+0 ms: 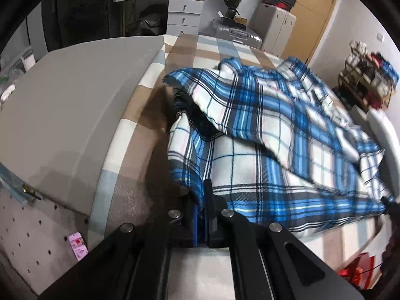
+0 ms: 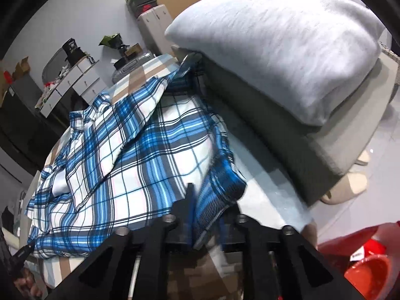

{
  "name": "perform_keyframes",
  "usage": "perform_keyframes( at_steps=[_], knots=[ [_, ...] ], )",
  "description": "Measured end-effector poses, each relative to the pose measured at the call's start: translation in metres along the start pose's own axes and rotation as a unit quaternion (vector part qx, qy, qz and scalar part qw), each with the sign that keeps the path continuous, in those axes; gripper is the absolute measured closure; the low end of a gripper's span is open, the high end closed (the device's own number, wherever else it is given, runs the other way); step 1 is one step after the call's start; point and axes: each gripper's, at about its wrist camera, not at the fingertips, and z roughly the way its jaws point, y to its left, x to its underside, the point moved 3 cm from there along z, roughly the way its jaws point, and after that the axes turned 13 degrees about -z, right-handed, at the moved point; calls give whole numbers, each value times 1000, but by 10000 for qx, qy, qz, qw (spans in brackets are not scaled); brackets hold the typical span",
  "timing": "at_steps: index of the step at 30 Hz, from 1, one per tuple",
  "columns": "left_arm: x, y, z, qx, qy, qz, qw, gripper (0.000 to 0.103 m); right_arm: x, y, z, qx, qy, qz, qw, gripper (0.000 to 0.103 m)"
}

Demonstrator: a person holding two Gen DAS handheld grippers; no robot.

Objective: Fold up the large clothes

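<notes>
Up close, the left gripper [image 1: 203, 200] has its black fingers [image 1: 209, 200] pressed together on a folded edge of the blue, white and grey plaid flannel shirt [image 1: 262, 130], pinching the cloth at its near hem. Beside it, seen from the right wrist, the right gripper [image 2: 207, 205] has a blue-striped corner of that same plaid flannel shirt [image 2: 140, 150] lying between its fingers [image 2: 190, 197]; they stand partly spread, and motion blur makes it impossible to tell whether the pads press on the fabric. The shirt lies spread over a bed covered by a beige, white and pale-blue checked sheet [image 1: 140, 115], with one plaid panel folded back over the rest. To the left of the shirt in the left wrist view sits a large grey cushioned slab [image 1: 82, 100]; to its right in the right wrist view a pale grey-white pillow [image 2: 287, 50] rests on a dark grey padded block [image 2: 262, 135]. Beyond the shirt, past the bed's far edge, stand a silver hard-shell suitcase [image 1: 237, 33] and a white chest of drawers [image 1: 183, 12], then a light wooden door [image 1: 310, 17]. A red plastic object [image 2: 365, 255] shows at the lower right of the right wrist view, nearer than the shirt.
</notes>
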Motion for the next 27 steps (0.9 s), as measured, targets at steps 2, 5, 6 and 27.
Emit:
perform_keyframes(
  at_steps=[2, 5, 6, 27],
  knots=[
    [-9, 2, -8, -41, -45, -158, 9999, 83, -5, 1, -11, -36, -160, -12, 9999, 61],
    [-23, 1, -31, -85, -578, -177, 9981, 53, -12, 3, -30, -30, -561, -84, 9984, 41],
    [-26, -2, -39, -96, -753, -94, 9971, 52, -16, 6, -39, -95, -757, -97, 9970, 39],
    [-67, -53, 78, 1359, 653, -1097, 9825, 41, -40, 46, 36, -1954, -21, 375, 9800, 32]
  ],
)
